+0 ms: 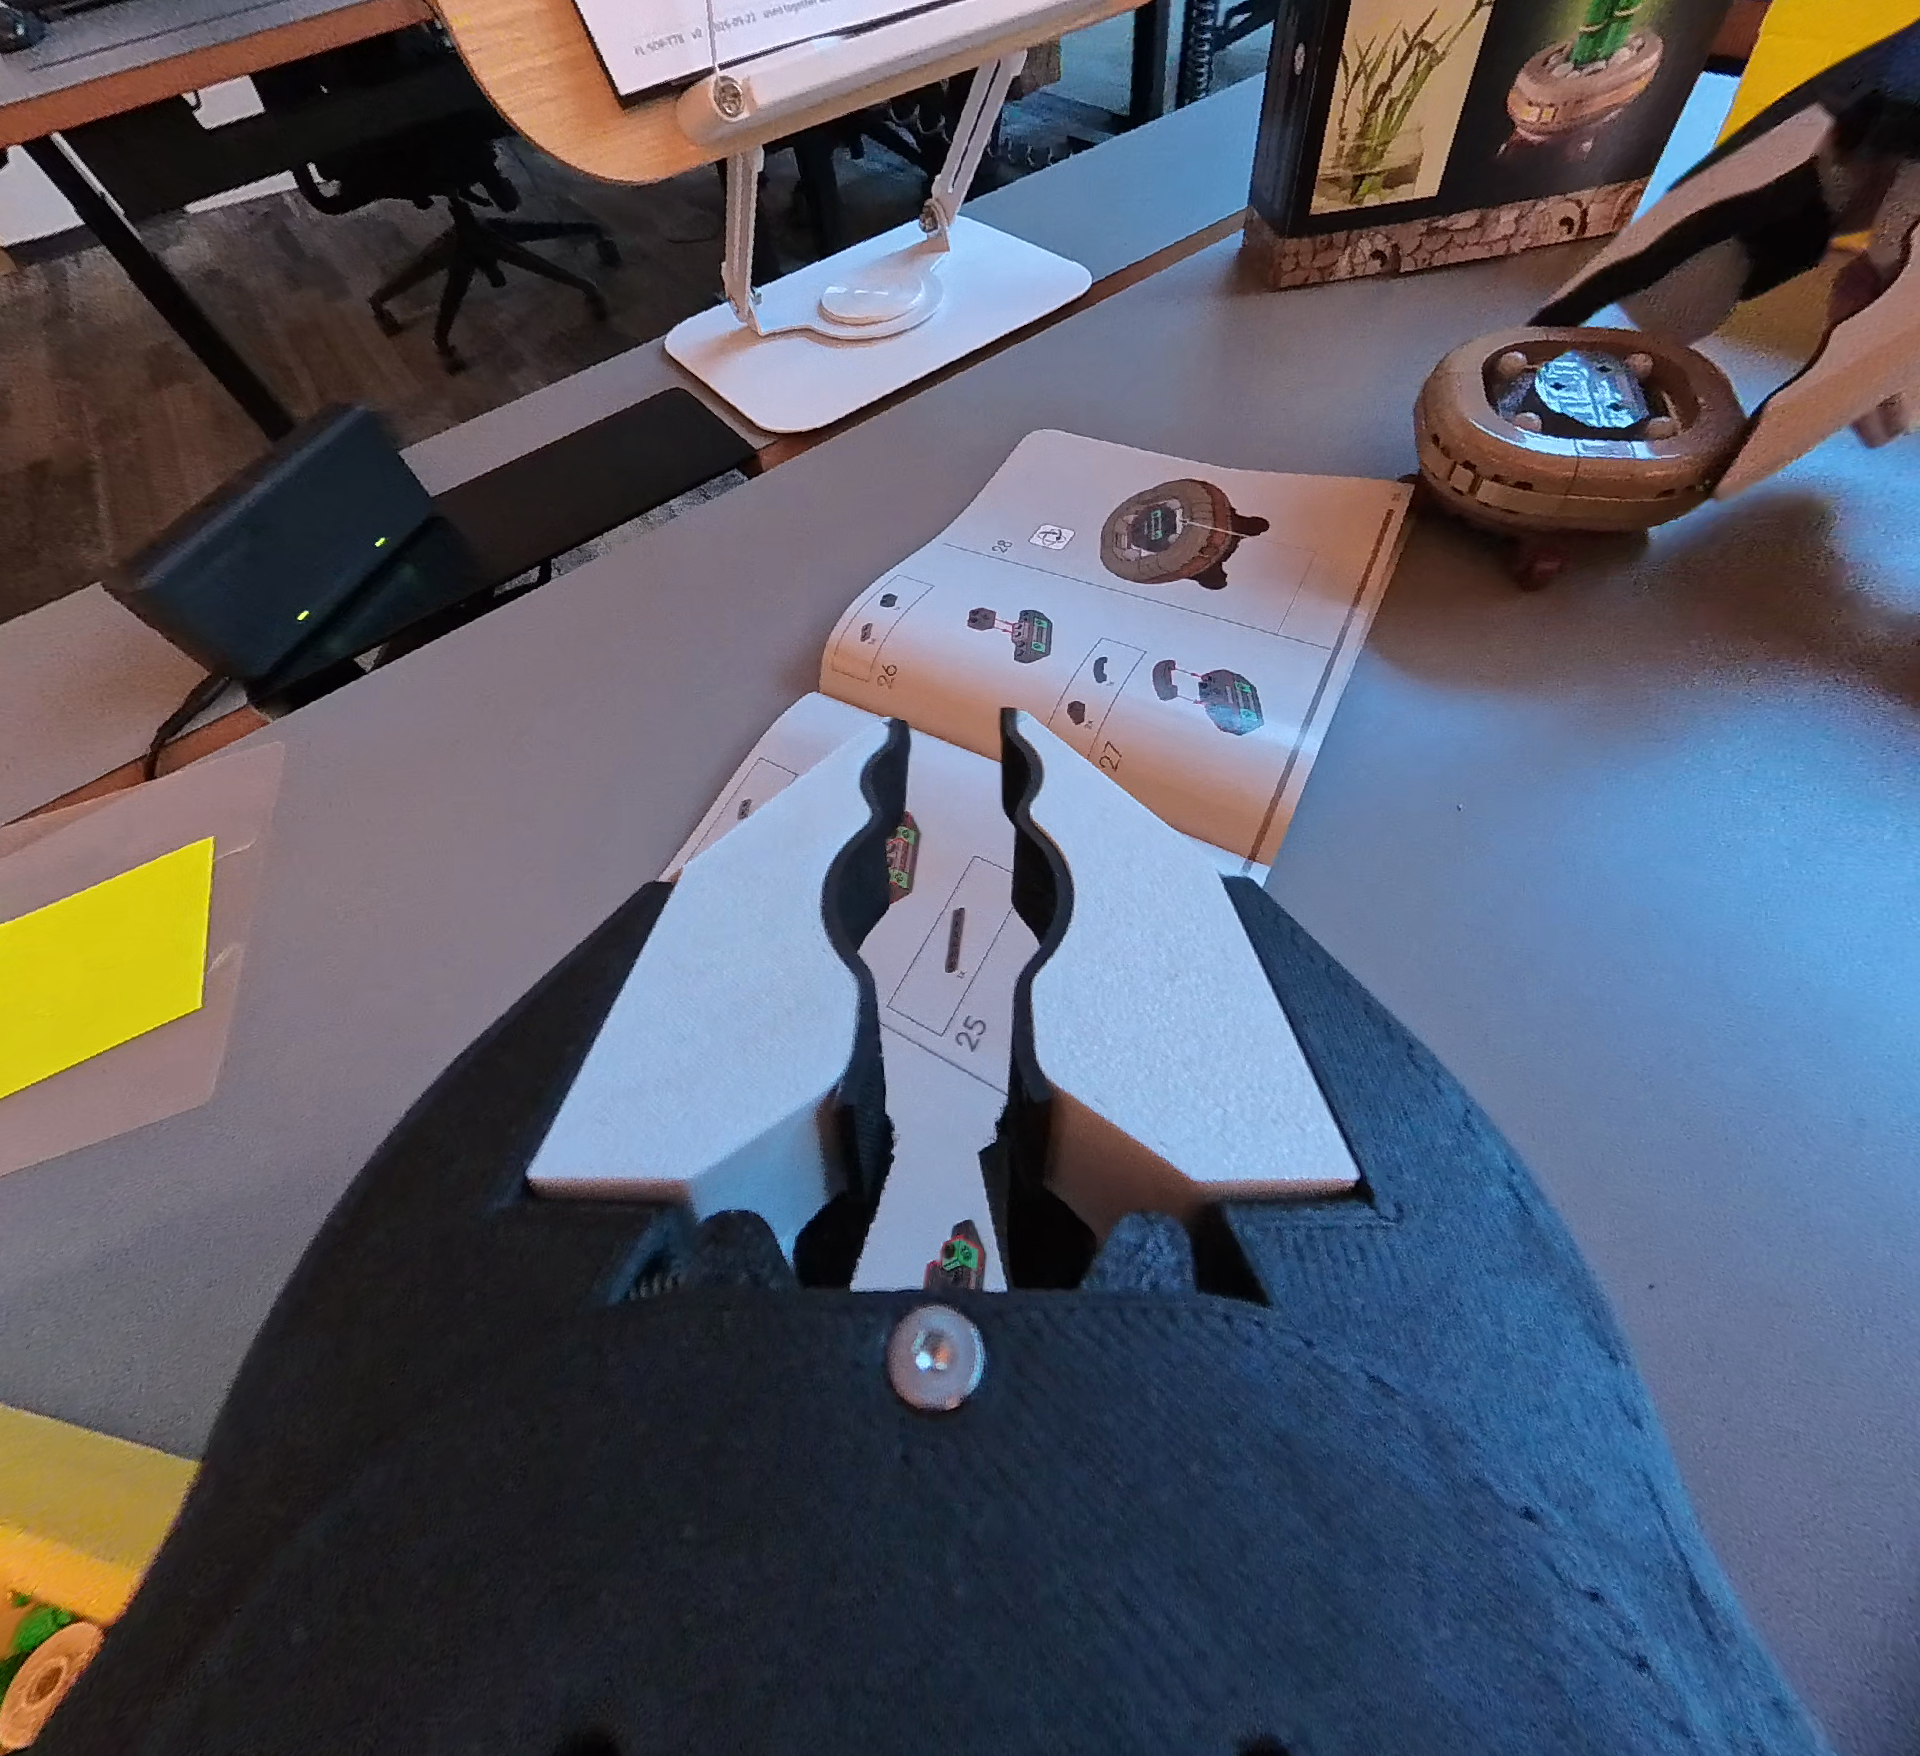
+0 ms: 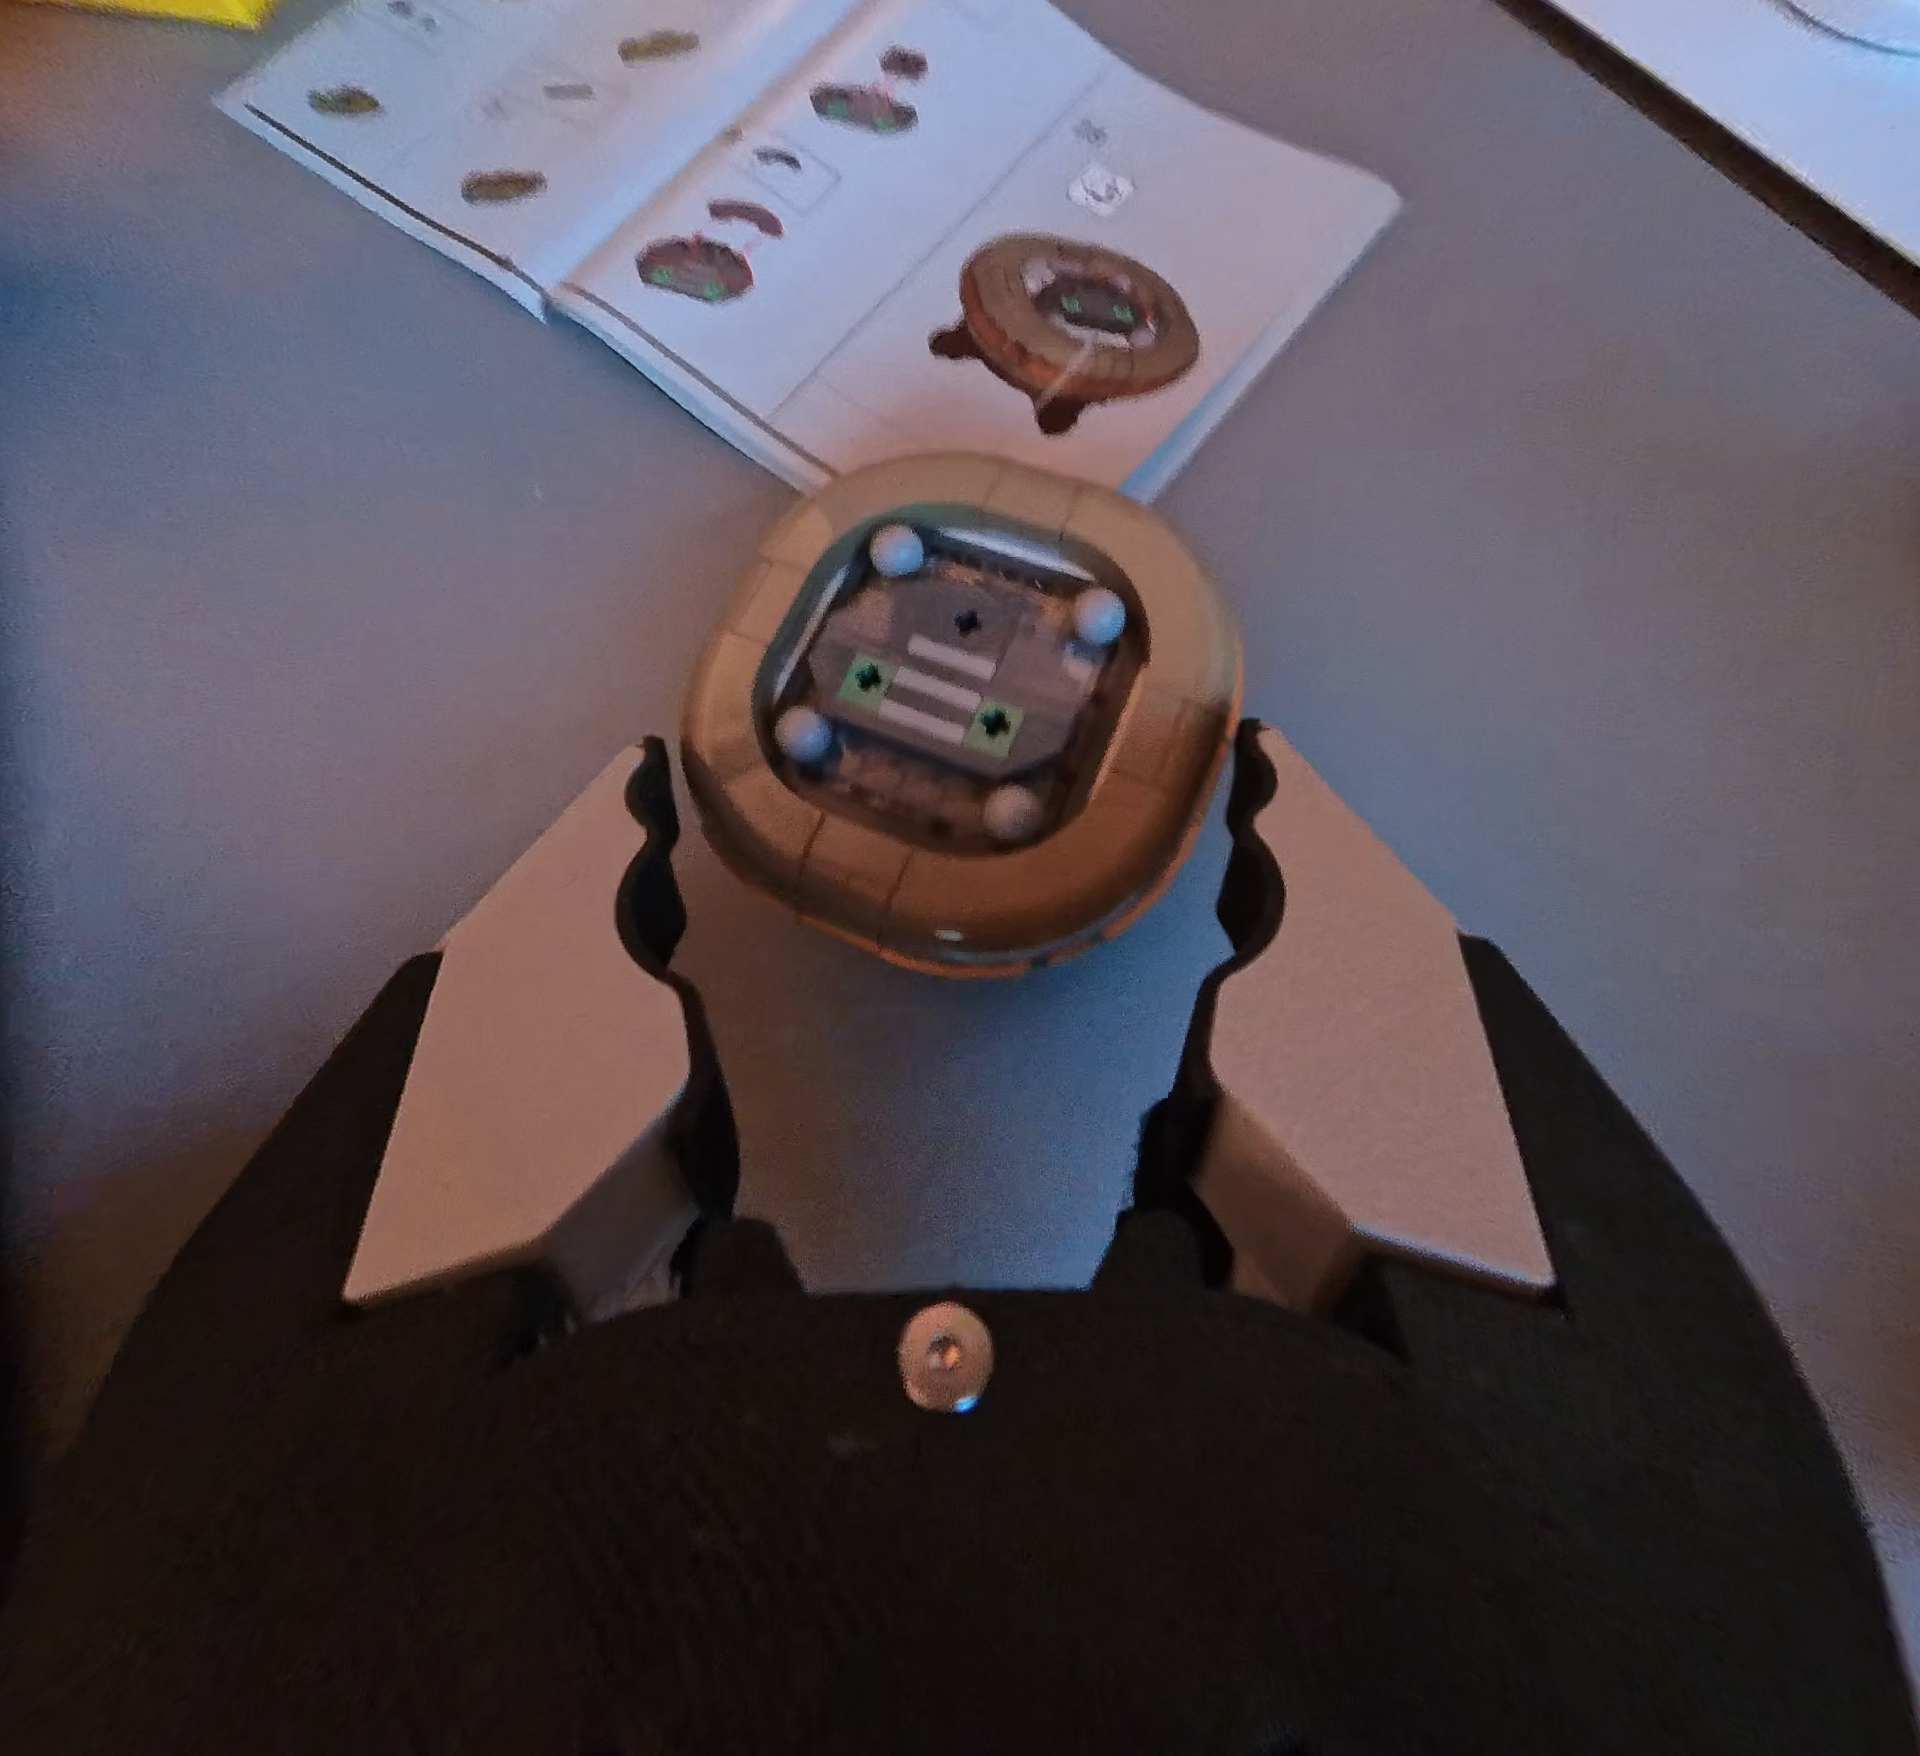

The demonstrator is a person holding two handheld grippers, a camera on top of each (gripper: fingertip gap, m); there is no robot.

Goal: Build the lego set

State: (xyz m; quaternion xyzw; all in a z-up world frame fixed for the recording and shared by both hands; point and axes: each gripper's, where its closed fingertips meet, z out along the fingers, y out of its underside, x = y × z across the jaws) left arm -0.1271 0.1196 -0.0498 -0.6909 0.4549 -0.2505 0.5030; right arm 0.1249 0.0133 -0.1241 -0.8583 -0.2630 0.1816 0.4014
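Tan lego pot (image 2: pixel 961 735) between open jaws.

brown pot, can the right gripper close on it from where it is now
Probably yes: the right gripper is open with its fingers on either side of the brown pot, and nothing sits between them.

On the grey worktop (image 1: pixel 1558 875), the round tan brick-built pot (image 1: pixel 1574 418) stands at two o'clock of the open white instruction booklet (image 1: pixel 1122 626), touching its edge.

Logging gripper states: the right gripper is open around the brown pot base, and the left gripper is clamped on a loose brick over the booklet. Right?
Not quite. The left gripper holds nothing; its fingers stand slightly apart over the open booklet, as the left wrist view shows. The right gripper is indeed open around the brown pot base.
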